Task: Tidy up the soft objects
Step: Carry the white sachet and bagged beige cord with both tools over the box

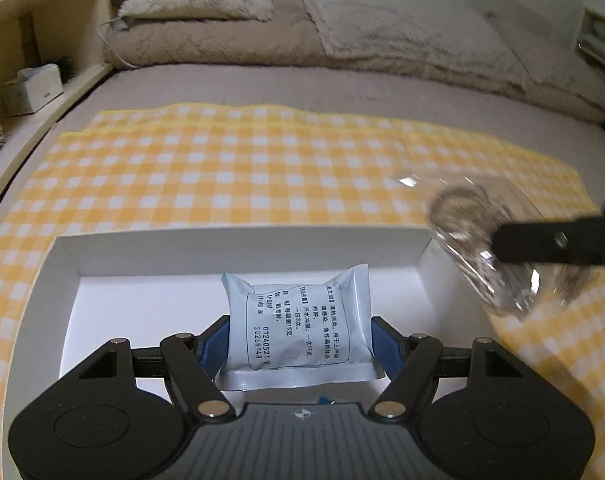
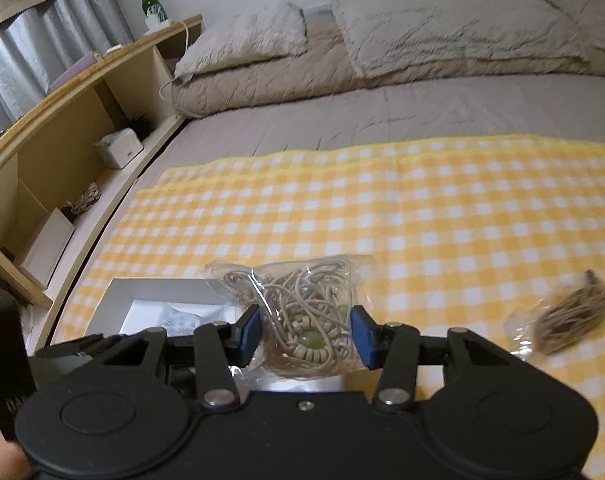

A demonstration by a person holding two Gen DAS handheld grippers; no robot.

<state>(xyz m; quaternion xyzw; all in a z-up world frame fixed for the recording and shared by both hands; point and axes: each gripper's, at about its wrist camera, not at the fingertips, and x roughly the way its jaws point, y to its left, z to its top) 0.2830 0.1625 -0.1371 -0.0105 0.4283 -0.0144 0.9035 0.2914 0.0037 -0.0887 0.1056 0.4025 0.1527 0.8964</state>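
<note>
In the left wrist view my left gripper (image 1: 298,346) is shut on a pale blue sachet (image 1: 298,320) with printed text, held inside a white open box (image 1: 242,248) on the yellow checked cloth. In the right wrist view my right gripper (image 2: 304,334) is shut on a clear bag of beige cord with green beads (image 2: 302,312), held above the cloth just right of the box (image 2: 118,300). That bag also shows blurred at the right of the left wrist view (image 1: 502,256).
A second clear bag of tan cord (image 2: 566,316) lies on the yellow checked cloth (image 2: 422,216) to the right. Beige pillows and a quilt (image 2: 342,48) lie at the bed's far end. A wooden shelf unit (image 2: 62,120) runs along the left.
</note>
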